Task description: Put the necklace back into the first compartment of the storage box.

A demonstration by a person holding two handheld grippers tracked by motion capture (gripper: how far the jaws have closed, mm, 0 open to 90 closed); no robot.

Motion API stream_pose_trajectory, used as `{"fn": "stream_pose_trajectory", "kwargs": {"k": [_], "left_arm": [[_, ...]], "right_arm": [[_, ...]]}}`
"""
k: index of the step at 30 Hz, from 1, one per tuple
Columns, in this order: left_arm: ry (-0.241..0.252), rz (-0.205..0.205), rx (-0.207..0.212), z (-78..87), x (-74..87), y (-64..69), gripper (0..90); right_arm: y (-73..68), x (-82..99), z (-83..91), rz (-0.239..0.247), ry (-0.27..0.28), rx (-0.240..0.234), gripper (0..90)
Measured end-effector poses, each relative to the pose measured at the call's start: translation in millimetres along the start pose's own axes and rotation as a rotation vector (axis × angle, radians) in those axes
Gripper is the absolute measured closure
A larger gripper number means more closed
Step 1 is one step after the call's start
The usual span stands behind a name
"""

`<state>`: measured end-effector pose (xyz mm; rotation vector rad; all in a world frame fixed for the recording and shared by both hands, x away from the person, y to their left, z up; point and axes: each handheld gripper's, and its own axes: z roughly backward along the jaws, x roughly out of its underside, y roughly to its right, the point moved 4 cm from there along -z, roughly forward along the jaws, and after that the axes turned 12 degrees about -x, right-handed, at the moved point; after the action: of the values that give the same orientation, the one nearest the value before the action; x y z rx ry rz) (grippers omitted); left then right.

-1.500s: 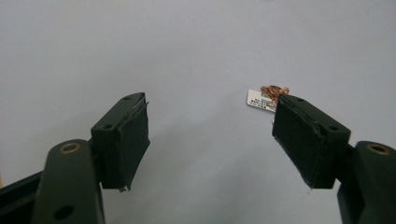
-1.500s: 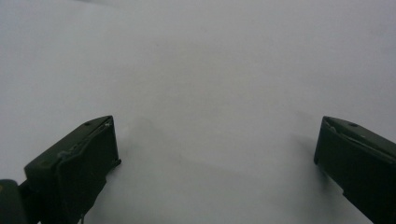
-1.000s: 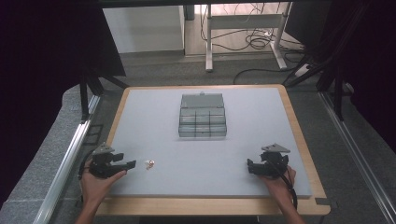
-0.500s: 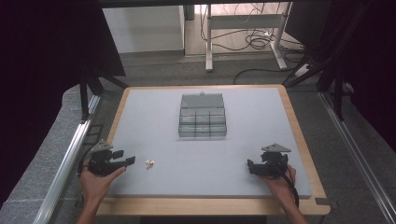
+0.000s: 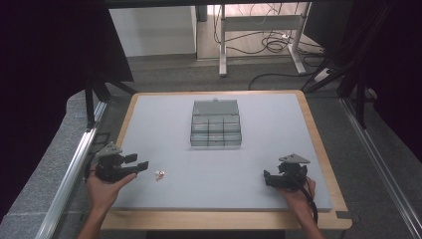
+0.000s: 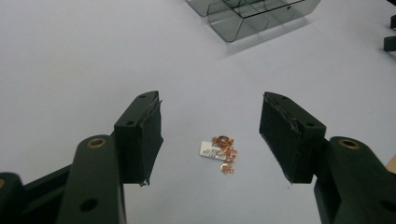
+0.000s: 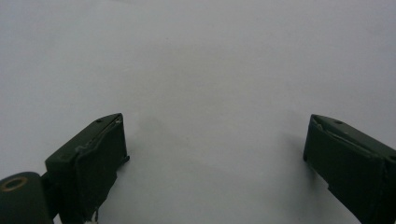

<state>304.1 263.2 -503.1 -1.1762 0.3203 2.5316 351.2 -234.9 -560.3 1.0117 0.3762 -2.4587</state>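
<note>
Left first: your left gripper sits at the table's near-left edge, jaws spread with nothing between the pads, and they have just been closing a little. The small bag of copper washers lies flat on the grey top just ahead of those jaws, apart from them, well short of the clear compartment box at mid-table.

To do the pickup well, I'd say: come straight down so the bag is centred between the pads, keep the jaws level with the table, and pinch the bag's body, not a corner. It looks thin and floppy, so a shallow grip may slip or scatter the loose-looking rings. Close slowly, lift only once the pads bite.

The bag carries a small white label; print too small to read. No brand visible anywhere.

Right side: your right gripper rests near the table's near-right edge, jaws wide apart over bare grey surface, holding nothing. Leave it parked.
</note>
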Motion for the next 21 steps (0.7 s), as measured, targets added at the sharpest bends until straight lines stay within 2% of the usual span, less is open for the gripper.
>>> {"fn": "stream_pose_trajectory", "kwargs": {"k": [3, 9, 18, 21], "left_arm": [[-0.013, -0.025, -0.008, -4.5, -2.3, 7.3, 42.4], [-0.069, -0.067, 0.017, -17.6, 2.0, 20.6, 46.0], [-0.09, -0.082, 0.042, -29.0, 5.9, 28.5, 50.4], [-0.117, -0.111, 0.029, -36.7, 8.0, 29.3, 53.1]], "right_arm": [[-0.7, 0.1, 0.6, 0.005, -0.001, 0.001, 6.2], [0.7, -0.4, -0.4, 0.004, -0.003, -0.009, 6.0], [1.0, -0.4, -0.4, 0.005, -0.004, -0.011, 6.0], [0.9, -0.3, -0.5, 0.005, -0.003, -0.012, 5.9]]}}
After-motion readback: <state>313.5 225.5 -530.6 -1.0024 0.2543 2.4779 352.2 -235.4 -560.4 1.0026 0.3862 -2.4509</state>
